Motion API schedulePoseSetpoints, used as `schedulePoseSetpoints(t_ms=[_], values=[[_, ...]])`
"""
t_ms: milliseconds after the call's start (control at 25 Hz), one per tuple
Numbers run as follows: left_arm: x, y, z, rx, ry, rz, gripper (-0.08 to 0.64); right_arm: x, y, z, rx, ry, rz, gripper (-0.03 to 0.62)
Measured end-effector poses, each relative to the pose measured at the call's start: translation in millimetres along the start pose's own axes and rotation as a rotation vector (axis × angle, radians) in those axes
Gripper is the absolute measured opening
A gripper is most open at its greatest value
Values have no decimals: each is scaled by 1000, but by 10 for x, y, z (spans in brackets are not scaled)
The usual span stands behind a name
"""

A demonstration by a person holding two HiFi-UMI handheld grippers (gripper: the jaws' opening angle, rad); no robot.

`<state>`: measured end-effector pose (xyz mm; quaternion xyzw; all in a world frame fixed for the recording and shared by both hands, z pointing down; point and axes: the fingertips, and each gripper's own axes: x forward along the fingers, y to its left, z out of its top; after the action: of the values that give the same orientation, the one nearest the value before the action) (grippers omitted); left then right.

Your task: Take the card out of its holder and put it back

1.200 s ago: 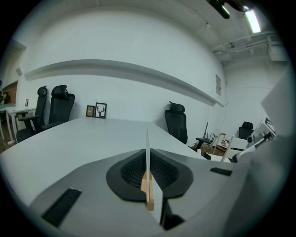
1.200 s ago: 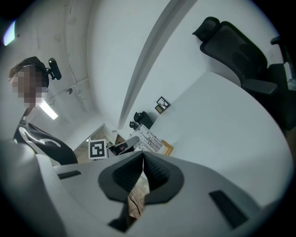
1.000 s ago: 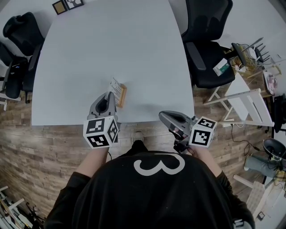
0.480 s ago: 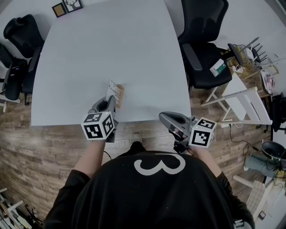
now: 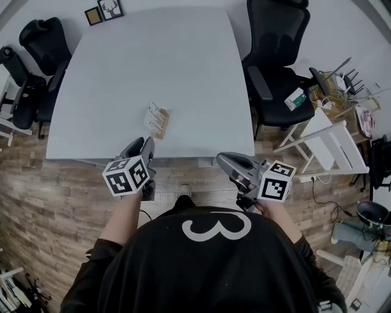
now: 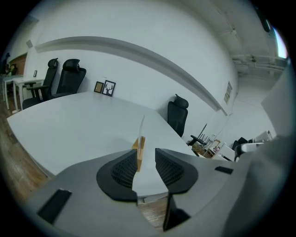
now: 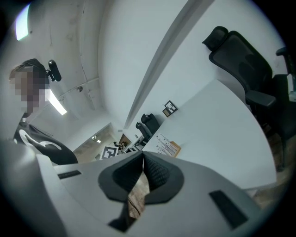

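Observation:
A white printed card (image 5: 156,117) stands upright in its small wooden holder (image 5: 162,125) near the front edge of the white table (image 5: 153,55). My left gripper (image 5: 146,145) hangs just off that edge, short of the card. Its jaws have just been opening and stand apart with nothing between them. In the left gripper view the card (image 6: 141,126) and holder (image 6: 139,147) show ahead through the gap of the left gripper (image 6: 146,161). My right gripper (image 5: 223,160) is shut and empty, off the table's front right; the right gripper (image 7: 142,156) sees the card (image 7: 164,142) from the side.
Black office chairs stand at the table's left (image 5: 33,46) and right (image 5: 278,36). Two small picture frames (image 5: 102,11) lean at the far left corner. A white folding chair (image 5: 333,147) and clutter sit on the wood floor at the right.
My left gripper has drawn back from the card toward the person and come off it; the card stays standing in the holder. The right gripper has barely shifted.

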<state>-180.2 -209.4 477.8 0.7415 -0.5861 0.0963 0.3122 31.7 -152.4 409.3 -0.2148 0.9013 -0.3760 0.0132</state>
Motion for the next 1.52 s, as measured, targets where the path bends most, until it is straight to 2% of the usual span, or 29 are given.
schedulePoseSetpoints(t_ms=[120, 240, 360, 480, 640, 920, 1280, 1520], values=[[-246, -228, -196, -62, 14, -43, 115, -132, 153, -40, -29, 1, 26, 11], [-508, -604, -362, -93, 26, -152, 104, -243, 368, -100, -77, 16, 65, 11], [-819, -1086, -436, -74, -9, -287, 58, -378, 600, -179, -130, 30, 107, 11], [-1189, -1588, -489, -34, -84, -406, 37, -577, 802, -292, -130, 28, 162, 11], [-1637, -2077, -585, 1, -159, -500, 17, -837, 1036, -425, -147, 25, 217, 11], [-1957, -2367, -816, 4, -158, -535, 14, -1095, 1356, -560, -181, 3, 287, 9], [-1994, -2555, -988, 37, -129, -531, 14, -1270, 1375, -781, -183, 30, 277, 9], [-2045, -2590, -1030, 25, -124, -534, 13, -1311, 1388, -857, -176, 39, 279, 9]])
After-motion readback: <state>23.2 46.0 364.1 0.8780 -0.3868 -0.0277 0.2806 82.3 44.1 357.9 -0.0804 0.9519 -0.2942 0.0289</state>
